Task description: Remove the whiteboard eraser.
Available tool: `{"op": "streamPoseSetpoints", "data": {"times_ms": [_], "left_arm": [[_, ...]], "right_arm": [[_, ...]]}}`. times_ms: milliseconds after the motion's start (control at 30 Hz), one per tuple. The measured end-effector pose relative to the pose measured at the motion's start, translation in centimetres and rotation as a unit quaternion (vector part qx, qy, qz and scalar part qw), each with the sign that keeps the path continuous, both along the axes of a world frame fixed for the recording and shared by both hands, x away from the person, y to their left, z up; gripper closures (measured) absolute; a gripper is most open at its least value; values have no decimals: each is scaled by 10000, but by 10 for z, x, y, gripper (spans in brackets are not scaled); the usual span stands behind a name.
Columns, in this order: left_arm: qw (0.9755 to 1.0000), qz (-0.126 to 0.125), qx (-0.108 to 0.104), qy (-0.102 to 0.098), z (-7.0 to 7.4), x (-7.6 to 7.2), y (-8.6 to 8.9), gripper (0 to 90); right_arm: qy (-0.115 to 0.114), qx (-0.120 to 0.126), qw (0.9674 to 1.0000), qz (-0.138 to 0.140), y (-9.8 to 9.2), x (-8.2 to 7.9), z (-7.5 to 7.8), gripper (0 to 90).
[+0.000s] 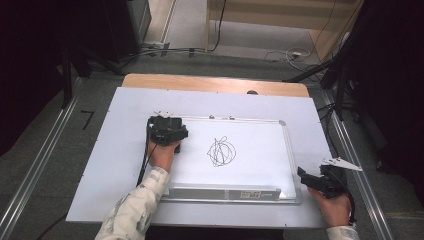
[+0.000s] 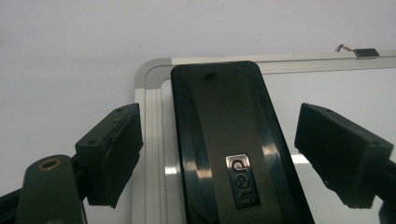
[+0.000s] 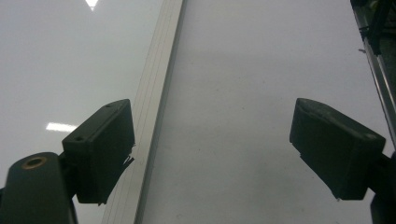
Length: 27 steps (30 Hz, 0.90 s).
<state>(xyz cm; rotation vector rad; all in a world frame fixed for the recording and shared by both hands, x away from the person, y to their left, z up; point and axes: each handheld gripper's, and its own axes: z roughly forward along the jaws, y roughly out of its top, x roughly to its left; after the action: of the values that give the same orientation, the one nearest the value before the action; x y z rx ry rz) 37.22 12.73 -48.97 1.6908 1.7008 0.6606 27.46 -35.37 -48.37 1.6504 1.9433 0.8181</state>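
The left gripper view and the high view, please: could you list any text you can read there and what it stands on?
"deli": silver badge on the glossy black plastic whiteboard eraser between the left gripper's open jaws.
White label on the aluminium-framed whiteboard's near tray: print too small to read.
Black scribble on the board: no letters.

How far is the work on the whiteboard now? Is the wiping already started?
Done: nothing wiped yet; the black scribble is whole on the whiteboard. In hand: the left gripper is open astride the black eraser, not clamped. The right gripper is open and holds nothing. Left: grasp, then probably wipe.
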Motion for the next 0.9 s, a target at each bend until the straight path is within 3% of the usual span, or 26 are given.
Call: {"op": "streamPoseSetpoints", "data": {"times_ms": [367, 567, 667, 900], "left_arm": [[9997, -37, 120, 209, -5, 3, -5, 237], [9998, -7, 108, 148, -6, 2, -8, 239], [9999, -12, 95, 60, -5, 2, -6, 319], [9990, -394, 184, 73, -2, -1, -4, 401]], "right_arm": [[-11, 5, 10000, 0, 0, 0, 0, 127], [-20, 4, 10000, 17, 0, 0, 0, 127], [-12, 5, 10000, 4, 0, 0, 0, 127], [-12, 5, 10000, 2, 0, 0, 0, 127]]}}
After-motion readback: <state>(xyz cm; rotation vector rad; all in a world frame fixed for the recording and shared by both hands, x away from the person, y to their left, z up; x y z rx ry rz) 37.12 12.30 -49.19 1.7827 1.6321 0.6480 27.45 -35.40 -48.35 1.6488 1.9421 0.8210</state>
